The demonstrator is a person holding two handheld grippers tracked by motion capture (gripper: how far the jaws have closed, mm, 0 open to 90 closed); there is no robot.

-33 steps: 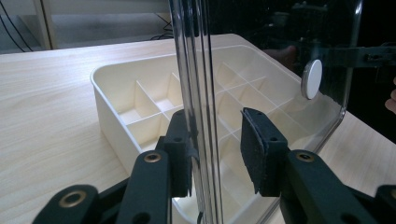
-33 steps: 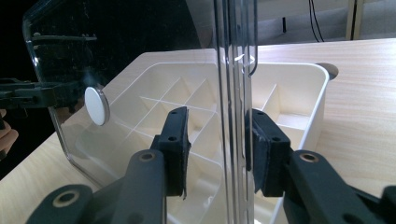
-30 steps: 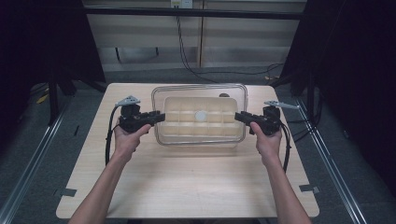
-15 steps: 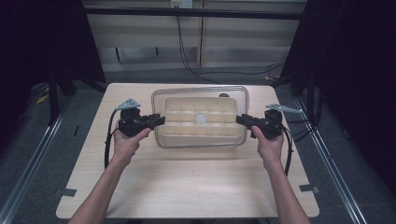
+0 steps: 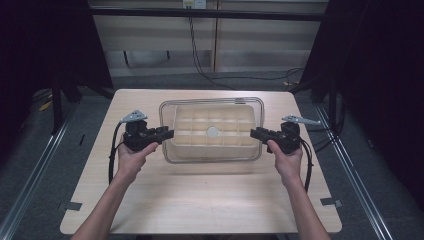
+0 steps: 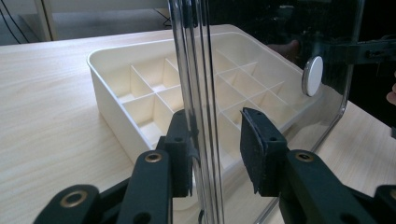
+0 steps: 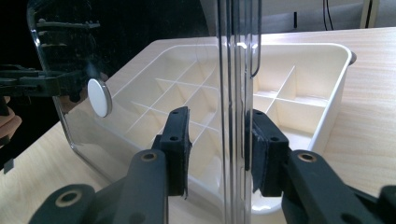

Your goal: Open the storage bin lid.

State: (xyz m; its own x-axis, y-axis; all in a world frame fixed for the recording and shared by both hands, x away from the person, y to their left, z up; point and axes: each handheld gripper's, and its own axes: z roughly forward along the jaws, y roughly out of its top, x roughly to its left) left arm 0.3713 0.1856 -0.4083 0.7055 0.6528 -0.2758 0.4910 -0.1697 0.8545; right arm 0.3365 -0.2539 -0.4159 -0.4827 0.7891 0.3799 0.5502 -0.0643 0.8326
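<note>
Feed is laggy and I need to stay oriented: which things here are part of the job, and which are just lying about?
In play: clear lid, held at both ends by left gripper and right gripper; white divided tray under it.

Lying about: cables on the floor beyond the table.

2 grippers, left gripper (image 5: 167,134) and right gripper (image 5: 256,133), flank clear lid (image 5: 211,101) over tray (image 5: 211,142).

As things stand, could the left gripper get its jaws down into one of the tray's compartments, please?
Probably not. The clear lid lies between the left gripper and the cream divided tray, and its edge already runs between the gripper's open jaws. The lid would have to come away first.
</note>
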